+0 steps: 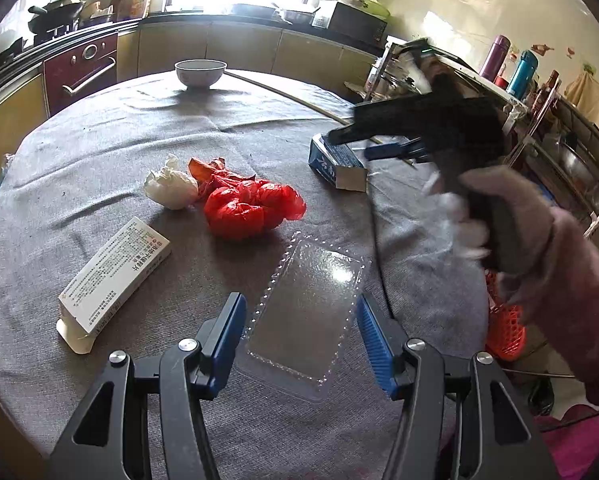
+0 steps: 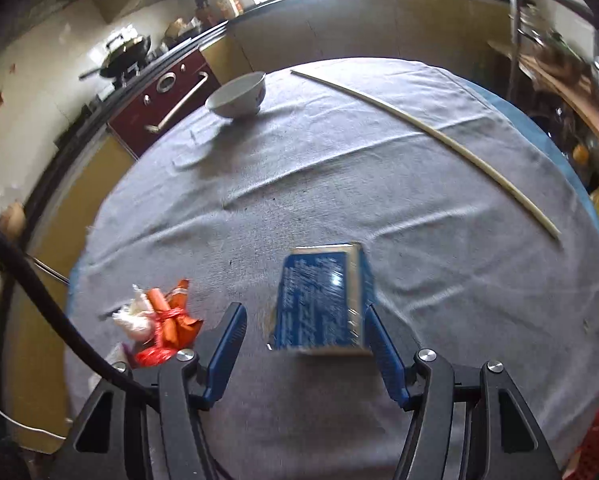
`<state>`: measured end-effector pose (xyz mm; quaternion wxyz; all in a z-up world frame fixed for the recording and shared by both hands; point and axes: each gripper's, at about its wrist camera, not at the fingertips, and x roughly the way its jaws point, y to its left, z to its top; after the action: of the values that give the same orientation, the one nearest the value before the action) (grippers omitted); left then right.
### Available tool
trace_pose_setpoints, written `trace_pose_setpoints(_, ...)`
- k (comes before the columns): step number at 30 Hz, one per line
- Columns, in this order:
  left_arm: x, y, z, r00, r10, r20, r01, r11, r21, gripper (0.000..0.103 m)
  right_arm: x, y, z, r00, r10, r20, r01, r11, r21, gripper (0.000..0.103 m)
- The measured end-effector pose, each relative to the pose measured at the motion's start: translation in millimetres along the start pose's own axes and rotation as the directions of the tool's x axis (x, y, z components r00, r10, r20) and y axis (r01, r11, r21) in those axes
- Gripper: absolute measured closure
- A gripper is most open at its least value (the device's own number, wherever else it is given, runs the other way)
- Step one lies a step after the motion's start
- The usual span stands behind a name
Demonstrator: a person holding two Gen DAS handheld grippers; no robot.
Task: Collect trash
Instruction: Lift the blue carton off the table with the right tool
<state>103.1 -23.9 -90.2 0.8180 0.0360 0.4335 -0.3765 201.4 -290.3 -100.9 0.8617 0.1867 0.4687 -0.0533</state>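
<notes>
On the grey-clothed round table lie a clear plastic tray (image 1: 305,316), a crumpled red plastic bag (image 1: 251,208), a white tissue wad (image 1: 170,186), a white medicine box (image 1: 113,280) and a blue carton (image 1: 337,162). My left gripper (image 1: 301,312) is open, its blue fingers on either side of the clear tray's near half. My right gripper (image 2: 305,326) is open around the blue carton (image 2: 323,300), the right pad close against its side. In the left wrist view the right gripper (image 1: 373,142) hovers over the carton, held by a gloved hand.
A white bowl (image 1: 200,72) and a long thin stick (image 2: 427,132) lie at the table's far side. A red mesh basket (image 1: 507,324) sits below the table's right edge. Kitchen counters, a stove with a wok (image 1: 55,10) and a cluttered rack (image 1: 539,92) ring the table.
</notes>
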Motion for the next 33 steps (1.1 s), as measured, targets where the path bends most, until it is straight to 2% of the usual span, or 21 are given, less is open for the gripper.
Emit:
trace_pose_setpoints(2,-2,0,0,1.000,0.001,0.002,-0.001,1.000,-0.005,0.044,12,8,0,0.997,-0.069,0.030,0.071,0.997,-0.041,0.036)
trace_pose_setpoints(3,-2,0,0,1.000,0.000,0.002,0.000,1.000,-0.008,0.044,15,14,0,0.991,-0.118,0.066,0.123,0.989,-0.080,0.036)
trace_pose_setpoints(5,-3,0,1,1.000,-0.002,0.001,0.002,1.000,-0.011,0.044,23,19,1,0.983,-0.162,0.081,0.172,0.977,-0.129,0.036)
trace_pose_setpoints(6,-2,-1,1,1.000,-0.001,0.000,0.001,1.000,-0.010,0.044,25,22,1,0.973,-0.207,0.103,0.221,0.964,-0.147,0.036)
trace_pose_setpoints(11,0,-5,1,1.000,-0.006,-0.003,0.006,1.000,-0.011,0.044,25,16,4,0.965,-0.236,0.118,0.254,0.952,-0.172,0.036)
trace_pose_setpoints(15,1,-7,1,1.000,-0.005,-0.005,0.005,1.000,-0.006,0.044,10,-2,5,0.981,-0.159,0.109,0.170,0.981,-0.097,0.036)
trace_pose_setpoints(18,3,-8,1,1.000,-0.001,-0.007,0.001,1.000,-0.006,0.044,13,-6,3,0.980,-0.168,0.106,0.177,0.981,-0.082,0.036)
trace_pose_setpoints(21,5,-8,2,1.000,-0.003,-0.013,0.003,1.000,-0.010,0.044,19,-10,2,0.990,-0.126,0.067,0.130,0.990,-0.057,0.036)
trace_pose_setpoints(24,6,-9,3,1.000,-0.002,-0.016,0.001,1.000,-0.007,0.044,28,-8,-1,0.988,-0.144,0.053,0.147,0.986,-0.073,0.036)
trace_pose_setpoints(33,8,-9,6,1.000,0.008,-0.022,-0.009,1.000,-0.019,0.044,17,-14,-6,0.992,-0.074,0.104,0.082,0.993,-0.085,0.040)
